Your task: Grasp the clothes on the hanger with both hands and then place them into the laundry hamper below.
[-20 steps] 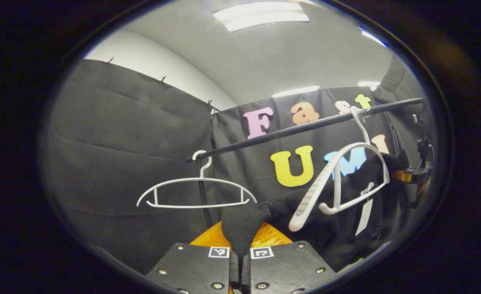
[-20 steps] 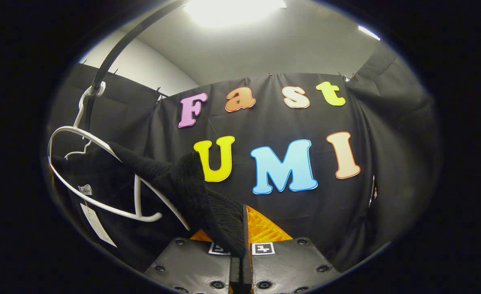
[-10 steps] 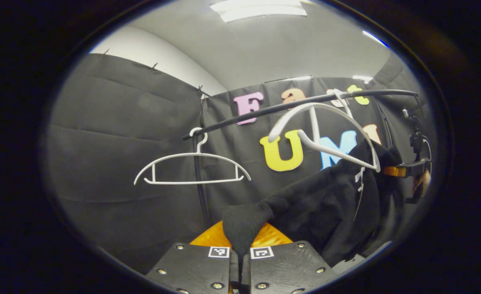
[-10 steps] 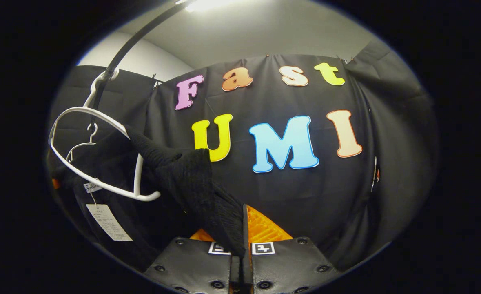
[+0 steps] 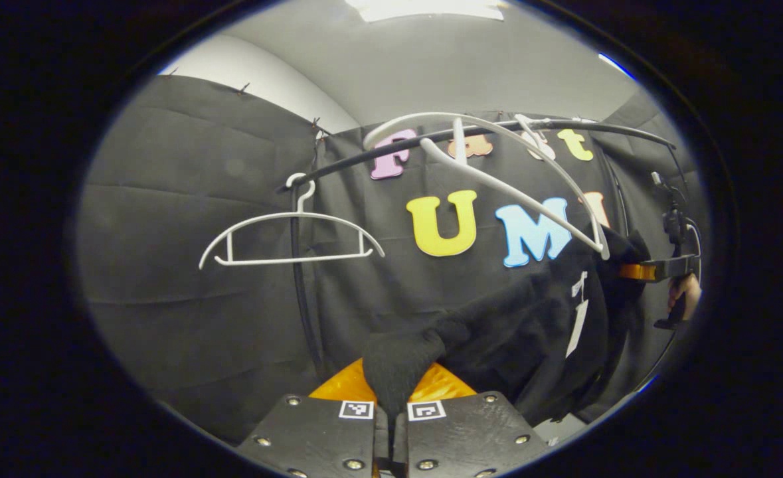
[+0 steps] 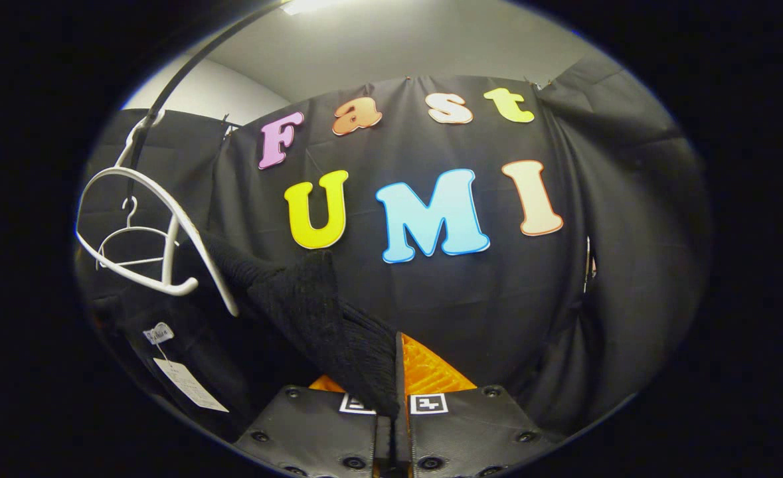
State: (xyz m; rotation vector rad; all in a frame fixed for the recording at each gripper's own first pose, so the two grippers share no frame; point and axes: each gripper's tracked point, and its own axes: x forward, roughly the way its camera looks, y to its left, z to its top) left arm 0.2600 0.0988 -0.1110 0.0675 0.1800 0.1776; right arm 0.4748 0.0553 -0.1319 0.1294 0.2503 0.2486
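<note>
A black knitted garment (image 5: 517, 332) stretches between both grippers. My left gripper (image 5: 391, 415) is shut on one bunched end of it at the bottom of the left gripper view. My right gripper (image 6: 394, 415) is shut on the other end of the garment (image 6: 311, 312). The white hanger (image 5: 497, 179) is tilted up against the black rail (image 5: 623, 129), and only its lower tip touches the cloth. In the right gripper view the hanger (image 6: 145, 179) hangs at the left above the garment. The right gripper (image 5: 657, 271) and a hand (image 5: 687, 292) show far right.
A second, bare white hanger (image 5: 291, 229) hangs from the rail's left end beside a black upright post (image 5: 301, 299). White tags (image 6: 188, 385) dangle from the garment. Black cloth walls close in behind and on both sides.
Both grippers have come down with the garment. The cloth slid off most of the hanger, which swung up toward the rail.
</note>
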